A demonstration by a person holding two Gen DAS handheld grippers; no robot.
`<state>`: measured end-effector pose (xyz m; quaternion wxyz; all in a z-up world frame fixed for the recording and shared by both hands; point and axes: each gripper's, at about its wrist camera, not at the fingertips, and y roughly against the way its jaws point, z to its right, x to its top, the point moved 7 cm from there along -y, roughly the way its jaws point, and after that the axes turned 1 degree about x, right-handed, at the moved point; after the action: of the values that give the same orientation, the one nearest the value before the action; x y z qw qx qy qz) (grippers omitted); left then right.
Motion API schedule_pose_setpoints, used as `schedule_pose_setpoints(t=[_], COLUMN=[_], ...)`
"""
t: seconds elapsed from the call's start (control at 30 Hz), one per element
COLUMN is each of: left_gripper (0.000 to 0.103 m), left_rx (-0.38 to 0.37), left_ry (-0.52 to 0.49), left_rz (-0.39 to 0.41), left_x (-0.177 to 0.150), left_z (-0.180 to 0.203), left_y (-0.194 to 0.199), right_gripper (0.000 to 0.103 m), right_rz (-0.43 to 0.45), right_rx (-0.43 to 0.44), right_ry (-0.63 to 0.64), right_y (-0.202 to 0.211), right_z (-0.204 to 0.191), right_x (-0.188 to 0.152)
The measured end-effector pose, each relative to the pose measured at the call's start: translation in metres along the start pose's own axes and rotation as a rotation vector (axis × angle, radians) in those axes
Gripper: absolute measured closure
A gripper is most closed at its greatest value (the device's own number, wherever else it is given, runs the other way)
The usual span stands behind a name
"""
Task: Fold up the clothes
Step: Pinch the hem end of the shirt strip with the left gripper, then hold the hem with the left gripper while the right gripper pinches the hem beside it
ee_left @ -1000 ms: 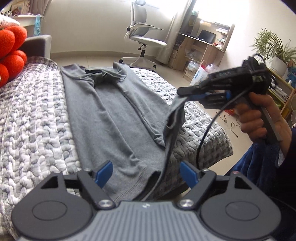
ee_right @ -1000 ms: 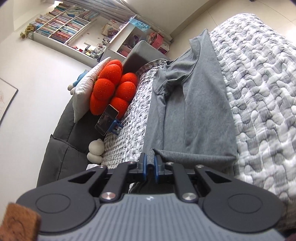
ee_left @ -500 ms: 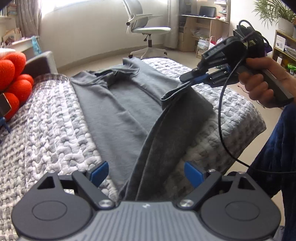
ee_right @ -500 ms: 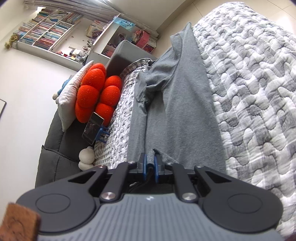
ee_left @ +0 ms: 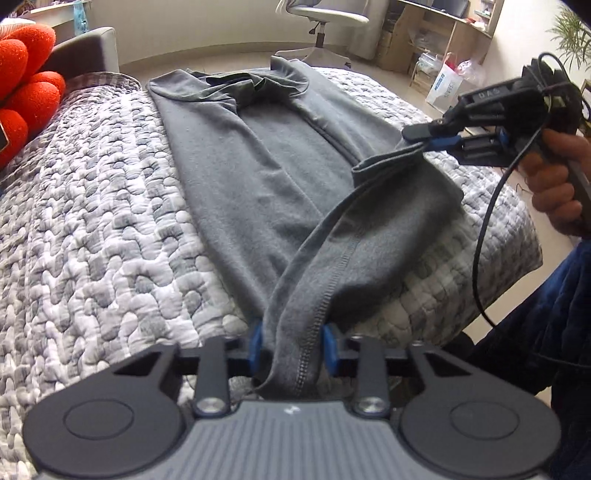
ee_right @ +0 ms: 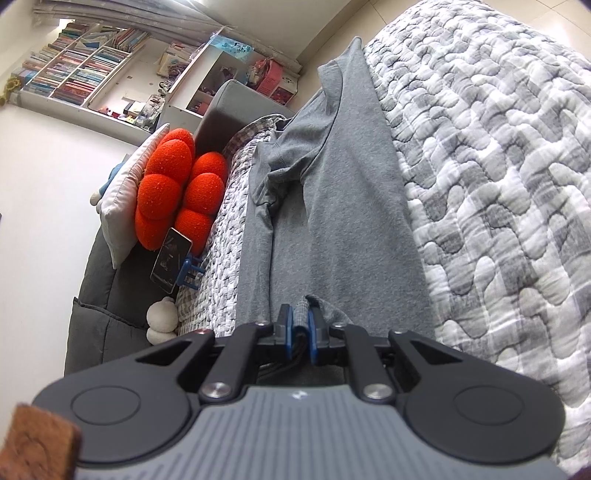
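Lying lengthwise on the quilt [ee_left: 110, 229], the grey shirt [ee_left: 258, 173] has its collar toward the far end, near the office chair [ee_left: 325, 14], and its long sides folded in. I hold a pair of tongs in each hand. My left tongs [ee_left: 291, 345] are closing on the hem at the near edge of the bed; the stitched edge runs bunched between the blue pads [ee_left: 330, 345], and I cannot tell whether they press it yet. My right tongs [ee_left: 424, 142] are narrow and pinch another stretch of the hem, lifted clear of the quilt at the right side. In the right view a small tuft of grey cloth stands between those pads [ee_right: 312, 332]. An orange cushion [ee_right: 177, 184] leans at the sofa beside the bed, with a phone [ee_right: 170, 260] propped just below it.
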<state>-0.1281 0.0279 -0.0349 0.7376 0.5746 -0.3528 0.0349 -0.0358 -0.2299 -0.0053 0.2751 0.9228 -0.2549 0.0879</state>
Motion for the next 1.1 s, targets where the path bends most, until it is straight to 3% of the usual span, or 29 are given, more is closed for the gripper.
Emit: schedule_pose_setpoints(t=[0.13, 0.47, 0.63, 0.87, 1.1], left_gripper=[0.085, 0.082, 0.076, 0.079, 0.085], left_rx=[-0.049, -0.051, -0.107, -0.139, -0.132], left_ry=[0.048, -0.018, 0.014, 0.102, 0.097], left_rz=[0.048, 0.049, 0.054, 0.044, 0.065], left_x=[0.01, 0.015, 0.017, 0.018, 0.019], left_z=[-0.003, 0.0, -0.004, -0.016, -0.015], left_y=[0.012, 0.015, 0.017, 0.008, 0.012], right_gripper=[0.09, 0.089, 0.089, 0.089, 0.087], right_rz=[0.009, 0.015, 0.016, 0.017, 0.012], right_rx=[0.01, 0.0, -0.014, -0.038, -0.07], right_ry=[0.002, 0.003, 0.021, 0.03, 0.031], right_y=[0.002, -0.001, -0.004, -0.009, -0.011], right_z=[-0.003, -0.002, -0.002, -0.001, 0.005], right_x=[0.0, 0.004, 0.006, 0.008, 0.009])
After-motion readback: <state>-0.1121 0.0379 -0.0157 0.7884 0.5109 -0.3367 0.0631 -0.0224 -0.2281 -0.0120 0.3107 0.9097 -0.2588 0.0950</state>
